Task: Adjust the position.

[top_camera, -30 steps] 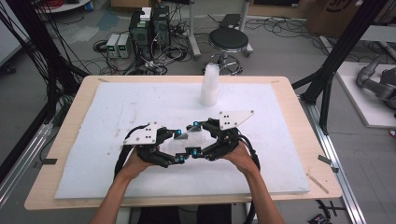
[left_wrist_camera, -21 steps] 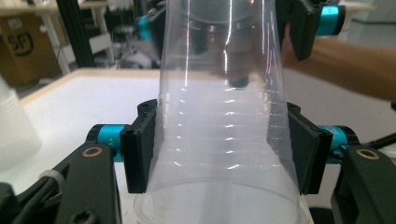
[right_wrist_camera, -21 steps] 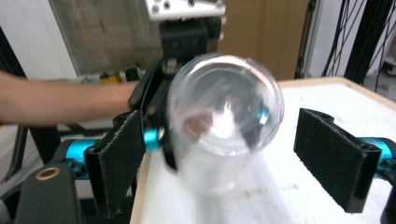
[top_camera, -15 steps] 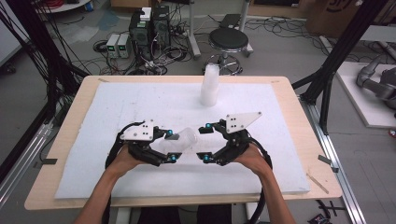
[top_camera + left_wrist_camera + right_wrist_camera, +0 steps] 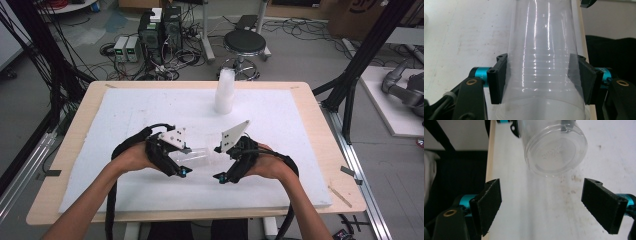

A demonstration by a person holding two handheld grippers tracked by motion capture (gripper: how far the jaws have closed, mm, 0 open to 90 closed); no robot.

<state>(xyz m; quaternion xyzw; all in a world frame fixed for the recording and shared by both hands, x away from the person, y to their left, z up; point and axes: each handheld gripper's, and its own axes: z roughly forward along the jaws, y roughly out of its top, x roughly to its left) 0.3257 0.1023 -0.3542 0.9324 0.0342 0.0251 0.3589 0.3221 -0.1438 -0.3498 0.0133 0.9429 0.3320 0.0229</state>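
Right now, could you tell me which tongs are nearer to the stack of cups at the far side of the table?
Right, by a little. The right tongs sit below the cup stack, open; the left tongs sit farther to its left, clamping a clear cup.

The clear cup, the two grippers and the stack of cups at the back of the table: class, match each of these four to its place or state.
Things:
1. clear cup
2. left gripper
3. right gripper
4. stack of cups

States:
A. jaws wide apart, nothing between them
B. standing upright at the table's far edge
C. lying level above the white board
D. clamped on a cup's wall

Pairs: 1-C, 2-D, 3-A, 4-B
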